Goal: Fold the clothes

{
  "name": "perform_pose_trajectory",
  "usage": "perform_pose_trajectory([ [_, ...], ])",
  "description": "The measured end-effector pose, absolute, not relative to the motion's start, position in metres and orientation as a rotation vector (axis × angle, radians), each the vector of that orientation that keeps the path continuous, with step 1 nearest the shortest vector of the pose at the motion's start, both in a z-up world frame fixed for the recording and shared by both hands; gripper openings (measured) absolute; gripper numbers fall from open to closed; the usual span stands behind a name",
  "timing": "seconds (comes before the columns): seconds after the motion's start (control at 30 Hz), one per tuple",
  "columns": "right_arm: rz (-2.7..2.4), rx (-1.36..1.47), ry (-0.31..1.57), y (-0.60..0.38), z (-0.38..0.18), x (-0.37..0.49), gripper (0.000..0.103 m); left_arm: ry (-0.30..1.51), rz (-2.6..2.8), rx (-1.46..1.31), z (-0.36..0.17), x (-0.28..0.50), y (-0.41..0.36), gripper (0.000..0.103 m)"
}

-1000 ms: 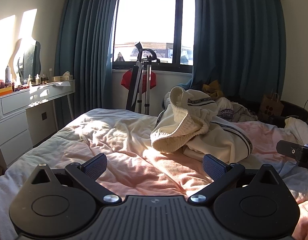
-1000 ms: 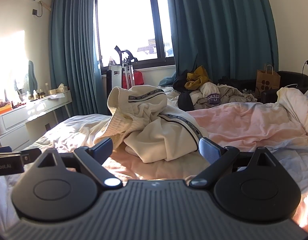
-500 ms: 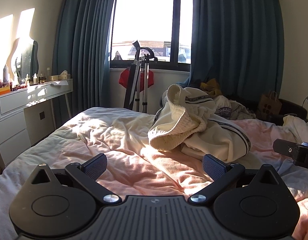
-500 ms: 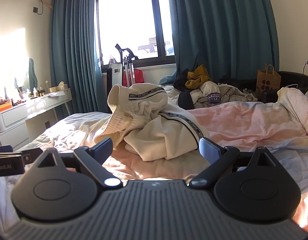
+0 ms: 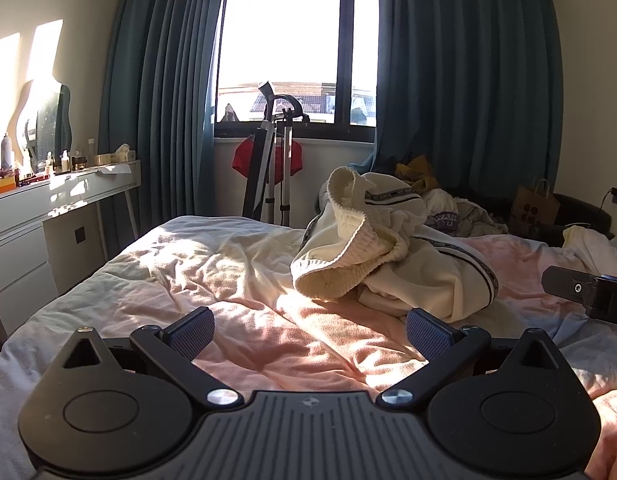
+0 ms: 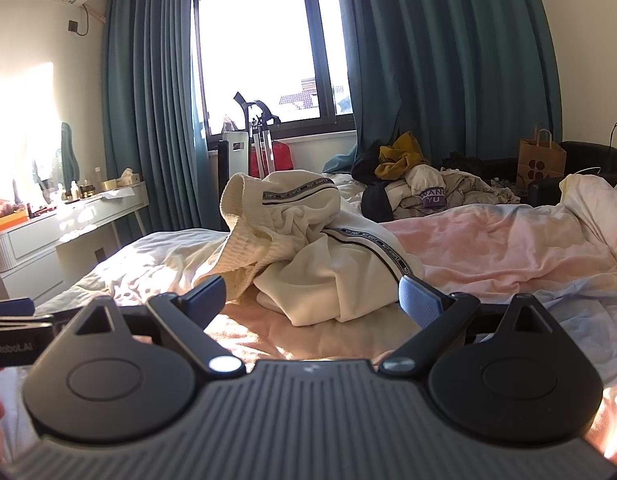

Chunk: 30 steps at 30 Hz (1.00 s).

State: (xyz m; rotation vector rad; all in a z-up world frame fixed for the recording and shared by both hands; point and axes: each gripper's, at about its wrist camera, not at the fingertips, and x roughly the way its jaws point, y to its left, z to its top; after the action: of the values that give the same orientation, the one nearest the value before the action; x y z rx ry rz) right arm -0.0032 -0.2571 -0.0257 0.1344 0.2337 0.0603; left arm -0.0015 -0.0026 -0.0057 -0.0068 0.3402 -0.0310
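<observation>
Zero folds made: cream garment [image 5: 392, 256] lies crumpled, centre frame, on the bed [image 5: 212, 280]. Left gripper [image 5: 308, 330] and right gripper [image 6: 312, 300] both spread wide, empty, short of it. Grasping and all folding remain.

item: cream garment [image 5: 392, 264] [image 6: 320, 256] | look: soft cream fabric, ribbed knit cuff or hem, dark lettered tape stripes | state: unfolded, crumpled in a heap, ribbed edge curled open toward the left | place: on the bed [image 5: 228, 280], on the pink sheet near its middle, part sunlit
</observation>
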Motion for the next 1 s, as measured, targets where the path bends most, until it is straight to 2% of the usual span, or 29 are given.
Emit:
perform_pose_trajectory([
  [0.77,0.054,0.144,0.241,-0.256,-0.024,-0.002,0.095,0.344,-0.041,0.0,-0.008,0.003,-0.003,0.103],
  [1.0,-0.02,0.182,0.215,-0.265,-0.021,-0.006,0.095,0.337,-0.078,-0.008,0.011,0.026,-0.011,0.103],
])
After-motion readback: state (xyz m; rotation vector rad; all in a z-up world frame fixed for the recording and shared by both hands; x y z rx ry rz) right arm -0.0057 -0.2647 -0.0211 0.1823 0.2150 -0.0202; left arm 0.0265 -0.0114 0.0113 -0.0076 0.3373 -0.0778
